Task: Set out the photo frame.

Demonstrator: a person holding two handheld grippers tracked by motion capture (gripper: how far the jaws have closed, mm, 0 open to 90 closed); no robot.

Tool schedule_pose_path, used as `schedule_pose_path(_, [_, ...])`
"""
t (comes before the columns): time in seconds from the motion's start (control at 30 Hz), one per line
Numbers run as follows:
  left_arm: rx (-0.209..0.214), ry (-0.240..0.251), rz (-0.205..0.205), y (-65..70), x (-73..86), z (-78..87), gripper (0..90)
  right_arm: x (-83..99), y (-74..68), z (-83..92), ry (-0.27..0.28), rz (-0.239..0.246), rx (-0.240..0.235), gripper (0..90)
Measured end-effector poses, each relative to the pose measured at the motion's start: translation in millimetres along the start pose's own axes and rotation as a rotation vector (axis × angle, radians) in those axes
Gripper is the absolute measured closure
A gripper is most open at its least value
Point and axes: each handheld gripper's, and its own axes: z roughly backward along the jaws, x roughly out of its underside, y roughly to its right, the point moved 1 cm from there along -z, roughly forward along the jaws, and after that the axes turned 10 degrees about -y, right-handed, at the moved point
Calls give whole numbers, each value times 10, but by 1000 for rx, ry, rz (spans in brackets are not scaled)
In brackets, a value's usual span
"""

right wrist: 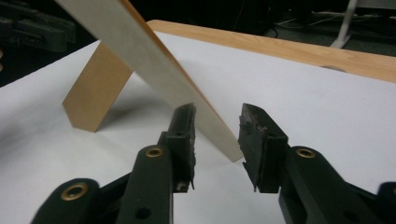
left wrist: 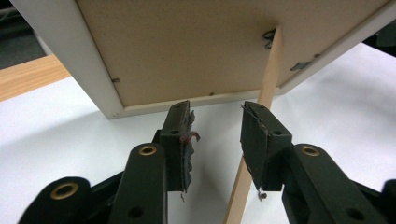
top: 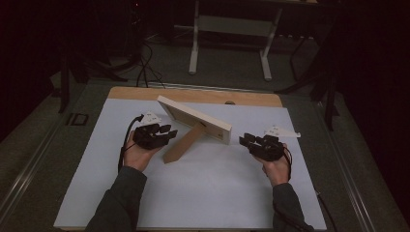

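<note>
A white-edged picture frame stands tilted on the white sheet, propped by its brown easel leg. My left gripper hovers at the frame's left end, behind it. In the left gripper view the jaws stand apart with nothing between the pads; the frame's brown back lies just ahead and the leg runs past the right jaw. My right gripper sits just off the frame's right end. Its jaws are apart, and the frame's lower corner reaches between the tips without touching a pad.
The white sheet covers most of a wooden table. Beyond the far edge, on the dark floor, stand a white metal support and some cables. Both forearms come in from the bottom of the high view.
</note>
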Motion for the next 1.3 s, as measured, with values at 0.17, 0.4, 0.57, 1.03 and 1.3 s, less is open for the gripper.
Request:
schedule_pose_path(0.17, [-1, 14, 22, 13, -55, -1, 701, -61, 23, -8, 14, -23, 44, 779])
schedule_pose_path(0.4, [-18, 8, 87, -24, -120, -36, 847, -128, 24, -66, 45, -59, 60, 897])
schedule_pose_path(0.57, [-24, 13, 112, -46, -169, -53, 900, -190, -2, -132, 33, -49, 65, 898])
schedule_pose_path(1.03, [-31, 31, 129, 22, -356, -126, 900, -332, -81, -262, 21, -38, 47, 899])
schedule_pose_path(1.3, [-37, 27, 139, 23, -411, -144, 900, -399, -111, -304, 15, -24, 42, 898])
